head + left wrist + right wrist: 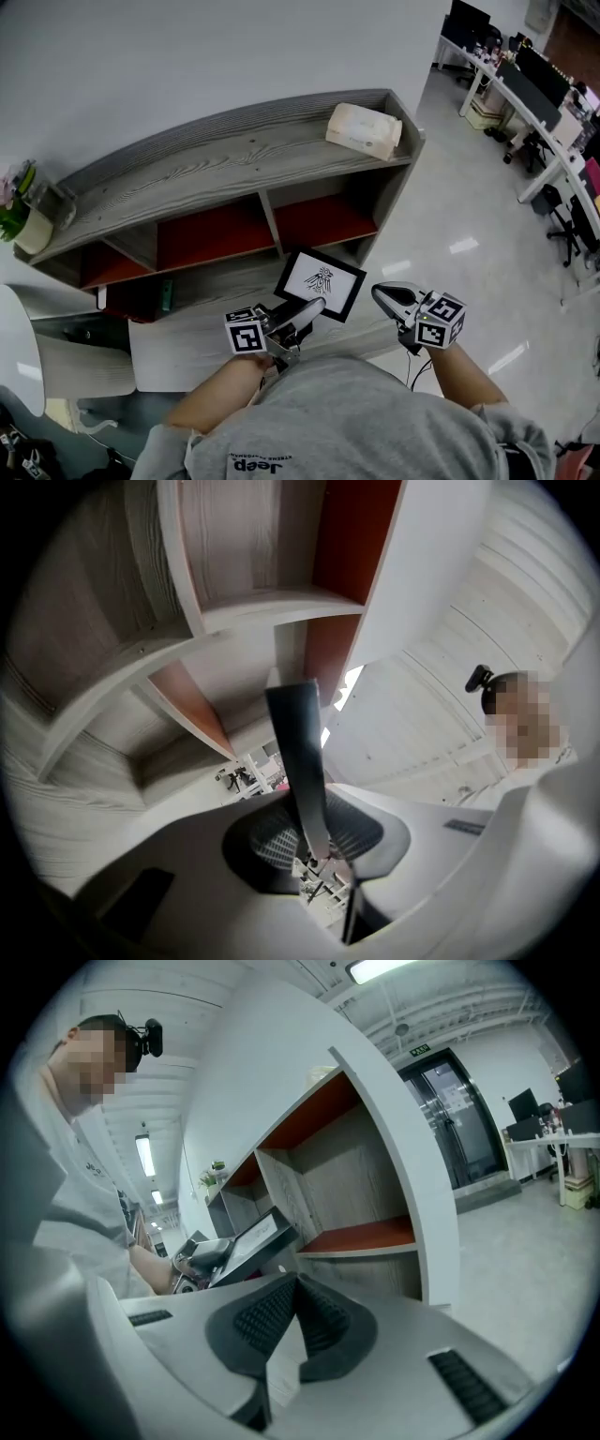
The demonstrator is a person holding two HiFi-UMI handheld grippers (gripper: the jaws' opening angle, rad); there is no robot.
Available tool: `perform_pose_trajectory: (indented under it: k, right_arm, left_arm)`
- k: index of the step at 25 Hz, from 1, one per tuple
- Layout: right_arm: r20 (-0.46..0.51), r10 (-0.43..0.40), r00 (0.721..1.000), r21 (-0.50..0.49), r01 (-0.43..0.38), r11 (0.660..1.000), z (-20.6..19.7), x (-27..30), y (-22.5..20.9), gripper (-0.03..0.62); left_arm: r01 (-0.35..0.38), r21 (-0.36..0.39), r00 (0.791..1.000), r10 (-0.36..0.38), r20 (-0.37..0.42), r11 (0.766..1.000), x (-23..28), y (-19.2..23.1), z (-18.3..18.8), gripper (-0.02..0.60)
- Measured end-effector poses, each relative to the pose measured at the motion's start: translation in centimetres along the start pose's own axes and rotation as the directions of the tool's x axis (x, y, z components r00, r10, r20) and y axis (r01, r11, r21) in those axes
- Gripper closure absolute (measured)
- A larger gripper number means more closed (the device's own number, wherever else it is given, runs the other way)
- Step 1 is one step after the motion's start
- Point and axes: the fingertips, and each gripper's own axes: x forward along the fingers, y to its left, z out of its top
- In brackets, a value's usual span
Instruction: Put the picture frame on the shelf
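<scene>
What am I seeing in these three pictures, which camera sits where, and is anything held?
No robot arm here: a person holds a two-jaw gripper in each hand. The head view looks down from the person's head; the other two cameras ride on the grippers, looking along their jaws. The left gripper is clamped on the black picture frame, seen edge-on in its own view. The right gripper holds nothing, jaws together. Ahead stands a grey shelf with red-lined compartments; on top sit a tissue box and, far left, a potted plant.
</scene>
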Motion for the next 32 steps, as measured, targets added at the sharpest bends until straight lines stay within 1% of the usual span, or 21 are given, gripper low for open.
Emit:
perform_pose_trajectory:
  k: [3, 8, 14, 16, 19, 20, 21, 24, 28, 30, 32]
  right_arm:
    - [0.001, 0.000, 1.000, 0.002, 0.000, 1.000, -0.3, -1.4, -0.7, 0.574]
    - [0.005, -0.026, 1.000, 0.017, 0.026, 1.000, -1.0, -3.6, -1.6, 0.574]
    - [0.009, -0.064, 0.998, 0.025, 0.064, 0.998, -1.2, -5.3, -2.0, 0.574]
    - [0.008, -0.075, 0.997, 0.023, 0.075, 0.997, -1.3, -5.8, -2.0, 0.574]
    - [0.009, -0.095, 0.995, 0.028, 0.094, 0.995, -1.4, -6.6, -2.0, 0.574]
    - [0.010, -0.102, 0.995, 0.030, 0.101, 0.994, -1.4, -6.9, -2.0, 0.574]
    - [0.010, -0.108, 0.994, 0.033, 0.107, 0.994, -1.4, -7.1, -2.0, 0.574]
    - [0.015, -0.118, 0.993, 0.039, 0.118, 0.992, -1.7, -7.4, -2.1, 0.574]
    - [0.017, -0.125, 0.992, 0.044, 0.124, 0.991, -2.0, -7.7, -2.0, 0.574]
    - [0.017, -0.125, 0.992, 0.047, 0.124, 0.991, -2.1, -7.7, -1.9, 0.574]
    - [0.016, -0.125, 0.992, 0.049, 0.124, 0.991, -2.2, -7.6, -1.8, 0.574]
  left_arm:
    - [-0.032, -0.037, 0.999, 0.033, 0.039, 0.999, 1.9, 1.4, 0.4, 0.499]
    - [-0.097, -0.049, 0.991, 0.101, 0.092, 0.994, 3.0, 4.0, 2.4, 0.498]
    - [-0.185, -0.085, 0.971, 0.195, 0.138, 0.979, 3.0, 7.7, 4.2, 0.497]
    - [-0.221, -0.126, 0.960, 0.238, 0.148, 0.967, 2.9, 9.0, 4.3, 0.497]
    - [-0.270, -0.262, 0.936, 0.316, 0.154, 0.926, 2.7, 10.4, 3.7, 0.497]
    - [-0.270, -0.291, 0.933, 0.324, 0.156, 0.918, 2.9, 10.5, 3.6, 0.497]
    - [-0.263, -0.306, 0.933, 0.322, 0.160, 0.915, 3.1, 10.6, 3.6, 0.497]
    - [-0.250, -0.321, 0.934, 0.315, 0.170, 0.914, 3.6, 10.8, 3.8, 0.497]
    - [-0.261, -0.338, 0.927, 0.333, 0.175, 0.904, 3.9, 11.3, 4.0, 0.497]
    - [-0.272, -0.362, 0.917, 0.354, 0.182, 0.892, 3.8, 11.8, 4.0, 0.497]
    - [-0.270, -0.403, 0.906, 0.372, 0.201, 0.875, 3.7, 12.5, 4.2, 0.494]
